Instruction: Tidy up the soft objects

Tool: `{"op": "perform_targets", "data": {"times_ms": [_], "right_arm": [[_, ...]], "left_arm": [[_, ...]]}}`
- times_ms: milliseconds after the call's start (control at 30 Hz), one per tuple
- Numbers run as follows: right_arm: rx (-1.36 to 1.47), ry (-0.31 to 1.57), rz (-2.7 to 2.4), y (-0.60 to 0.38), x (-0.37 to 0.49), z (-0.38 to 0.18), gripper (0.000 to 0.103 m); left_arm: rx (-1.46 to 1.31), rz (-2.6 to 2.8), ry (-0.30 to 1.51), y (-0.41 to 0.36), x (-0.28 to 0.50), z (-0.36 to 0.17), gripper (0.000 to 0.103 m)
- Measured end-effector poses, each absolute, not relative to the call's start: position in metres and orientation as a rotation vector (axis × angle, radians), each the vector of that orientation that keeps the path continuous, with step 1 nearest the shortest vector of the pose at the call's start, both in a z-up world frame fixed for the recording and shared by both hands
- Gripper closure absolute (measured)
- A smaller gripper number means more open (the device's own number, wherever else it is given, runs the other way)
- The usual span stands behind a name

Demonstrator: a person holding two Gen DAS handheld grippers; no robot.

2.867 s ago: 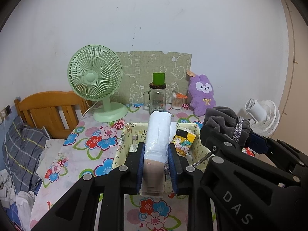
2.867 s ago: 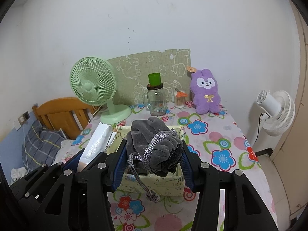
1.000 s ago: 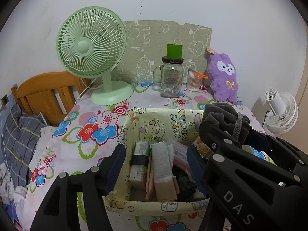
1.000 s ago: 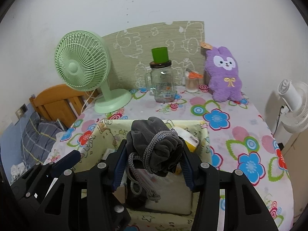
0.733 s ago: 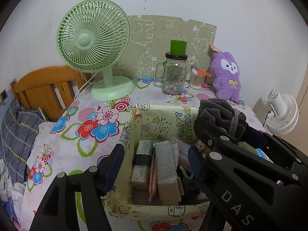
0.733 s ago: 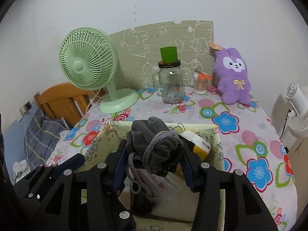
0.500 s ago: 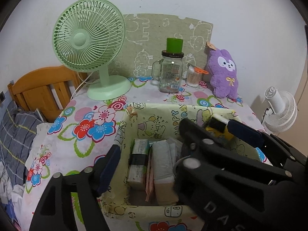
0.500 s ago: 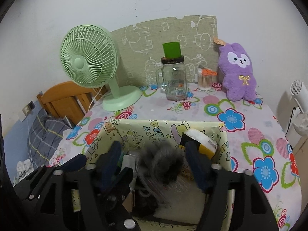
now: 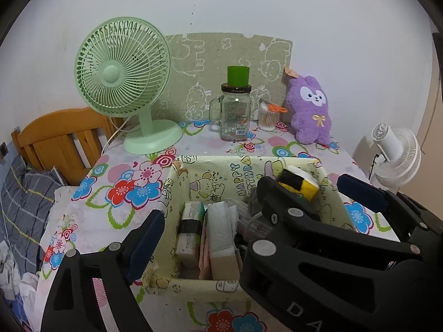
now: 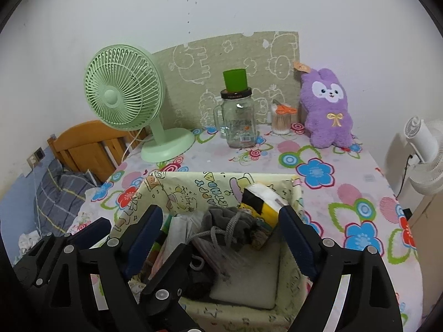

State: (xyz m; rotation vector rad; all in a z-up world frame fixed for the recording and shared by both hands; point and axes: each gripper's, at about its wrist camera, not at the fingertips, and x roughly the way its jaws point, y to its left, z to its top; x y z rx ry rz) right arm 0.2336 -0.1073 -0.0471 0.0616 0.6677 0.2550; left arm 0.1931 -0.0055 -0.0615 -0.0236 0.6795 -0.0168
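Observation:
A pale yellow cartoon-print fabric box (image 9: 221, 168) (image 10: 193, 185) stands on the flowered table. Inside lie a white and tan folded pack (image 9: 221, 238), a tissue pack (image 9: 191, 229), a yellow and black pack (image 10: 263, 202) and a grey plush pouch with a cord (image 10: 229, 227). My left gripper (image 9: 205, 227) is open and empty over the box's left half. My right gripper (image 10: 218, 229) is open just above the grey pouch, which rests in the box; its black body (image 9: 318, 249) hides the box's right side in the left wrist view.
A green desk fan (image 9: 124, 83) stands at the back left. A glass jar with a green cup on top (image 9: 235, 113), a cotton-swab jar (image 10: 282, 121) and a purple plush rabbit (image 10: 326, 108) line the wall. A white fan (image 9: 396, 155) stands off the right edge.
My left gripper let go of the white pack into the box and opened. My right gripper moved over the box, opened and dropped the grey pouch inside.

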Motion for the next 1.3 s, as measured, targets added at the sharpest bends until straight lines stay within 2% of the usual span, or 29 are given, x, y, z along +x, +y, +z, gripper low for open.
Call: {"op": "perform_targets", "data": {"times_ms": [133, 1300], "right_arm": [[0.063, 0.650, 0.232, -0.111, 0.221, -0.040, 0.007], [0.007, 0.536, 0.127, -0.134, 0.097, 0.011, 0.003]], "left_arm": [[-0.014, -0.015, 0.661, -0.008, 0.183, -0.056, 0.009], [0.011, -0.010, 0.535, -0.001, 0.076, -0.015, 0.000]]}}
